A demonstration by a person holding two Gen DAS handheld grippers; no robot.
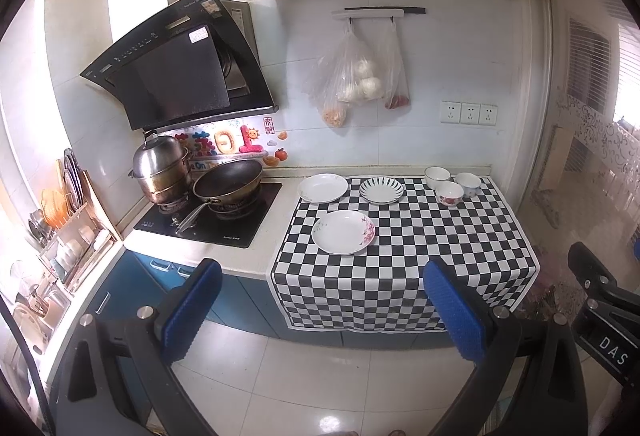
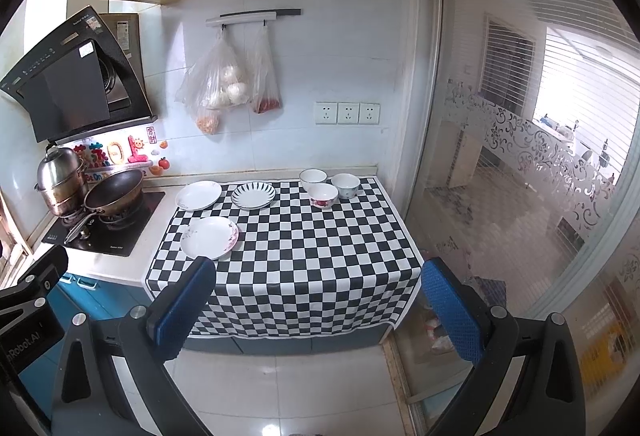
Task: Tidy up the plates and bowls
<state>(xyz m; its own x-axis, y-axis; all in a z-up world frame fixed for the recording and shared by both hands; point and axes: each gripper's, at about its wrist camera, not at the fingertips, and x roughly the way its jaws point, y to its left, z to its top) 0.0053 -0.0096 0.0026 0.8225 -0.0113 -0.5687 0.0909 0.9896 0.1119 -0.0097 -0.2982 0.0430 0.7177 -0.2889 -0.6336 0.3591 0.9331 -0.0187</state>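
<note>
Three plates lie on the checkered cloth [image 1: 420,256]: a floral plate [image 1: 343,232] [image 2: 209,237] nearest, a plain white plate [image 1: 322,188] [image 2: 199,195] at the back left, and a striped-rim plate [image 1: 381,190] [image 2: 253,195] behind. Three bowls cluster at the back right: a white one [image 1: 437,176] [image 2: 313,180], a red-flowered one [image 1: 449,193] [image 2: 323,196], and a blue-patterned one [image 1: 469,184] [image 2: 345,185]. My left gripper [image 1: 322,300] and right gripper [image 2: 318,300] are both open and empty, held back from the counter above the floor.
A stove [image 1: 212,216] with a wok [image 1: 228,182] and a steel steamer pot [image 1: 162,170] is left of the cloth. A dish rack [image 1: 68,232] stands far left. Bags [image 1: 356,76] hang on the wall. A glass sliding door [image 2: 520,176] is on the right.
</note>
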